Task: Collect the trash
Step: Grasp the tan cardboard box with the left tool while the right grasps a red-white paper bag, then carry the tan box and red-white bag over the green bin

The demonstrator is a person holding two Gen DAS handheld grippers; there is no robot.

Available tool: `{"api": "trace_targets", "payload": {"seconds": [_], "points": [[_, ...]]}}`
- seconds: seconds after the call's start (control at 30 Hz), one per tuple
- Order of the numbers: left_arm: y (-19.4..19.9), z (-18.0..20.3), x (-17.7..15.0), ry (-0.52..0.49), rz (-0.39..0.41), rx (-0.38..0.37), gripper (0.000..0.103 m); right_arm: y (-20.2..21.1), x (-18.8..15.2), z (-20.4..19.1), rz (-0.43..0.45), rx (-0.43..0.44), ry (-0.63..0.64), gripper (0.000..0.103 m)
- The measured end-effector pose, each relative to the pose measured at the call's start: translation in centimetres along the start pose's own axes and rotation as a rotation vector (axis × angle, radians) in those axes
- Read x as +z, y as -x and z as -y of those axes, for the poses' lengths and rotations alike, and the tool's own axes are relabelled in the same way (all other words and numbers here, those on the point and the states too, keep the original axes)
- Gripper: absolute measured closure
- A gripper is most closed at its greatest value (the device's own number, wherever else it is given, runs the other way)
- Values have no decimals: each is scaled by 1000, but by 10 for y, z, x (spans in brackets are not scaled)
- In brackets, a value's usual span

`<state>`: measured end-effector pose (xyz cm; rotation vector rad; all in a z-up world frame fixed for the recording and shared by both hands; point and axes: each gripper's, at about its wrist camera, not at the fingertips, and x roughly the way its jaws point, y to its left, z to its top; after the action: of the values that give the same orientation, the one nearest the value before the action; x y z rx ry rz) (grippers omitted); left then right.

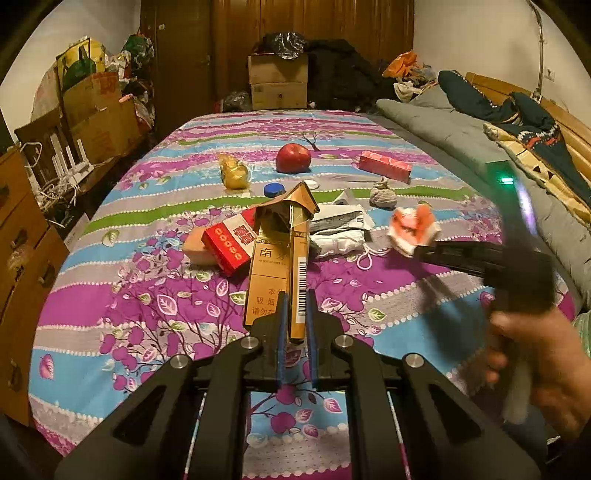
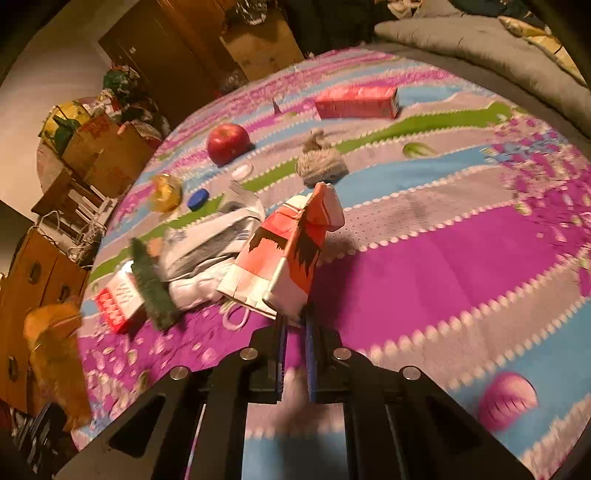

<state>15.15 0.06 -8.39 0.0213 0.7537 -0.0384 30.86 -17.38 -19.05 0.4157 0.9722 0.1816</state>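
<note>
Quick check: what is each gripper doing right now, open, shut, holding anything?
Left gripper: shut on the gold cigarette pack.
Right gripper: shut on the crumpled orange-and-white pack.

Crushed gold carton [image 1: 277, 266] and orange-white carton [image 2: 288, 258], both pinched.

Bed [image 1: 155, 306] w/ floral striped sheet, purple/blue/grey. Grey quilt [image 1: 436, 122] bunched along right side, wooden headboard [image 1: 569, 125] behind. Dark wood wardrobe [image 1: 236, 44] at far end, stacked cardboard boxes [image 1: 279, 81] in front. Drawers [image 1: 22, 236] at left. White walls [image 1: 472, 33]. Dim warm light.
</note>
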Motion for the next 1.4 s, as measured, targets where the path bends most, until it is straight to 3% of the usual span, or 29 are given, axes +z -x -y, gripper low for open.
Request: {"api": "trace_targets", "payload": {"seconds": [0.43, 0.63, 0.8, 1.1, 1.4], "points": [[28, 13, 19, -32, 59, 52, 95, 160, -79, -28, 132, -48, 156, 93], [43, 17, 28, -48, 88, 71, 95, 207, -111, -47, 197, -133, 270, 93], [56, 32, 38, -74, 117, 64, 95, 246, -115, -45, 263, -150, 264, 93], [79, 88, 69, -143, 201, -21, 95, 329, -90, -10, 418, -222, 194, 93], [98, 189, 82, -273, 254, -189, 95, 421, -96, 72, 534, -380, 36, 93]]}}
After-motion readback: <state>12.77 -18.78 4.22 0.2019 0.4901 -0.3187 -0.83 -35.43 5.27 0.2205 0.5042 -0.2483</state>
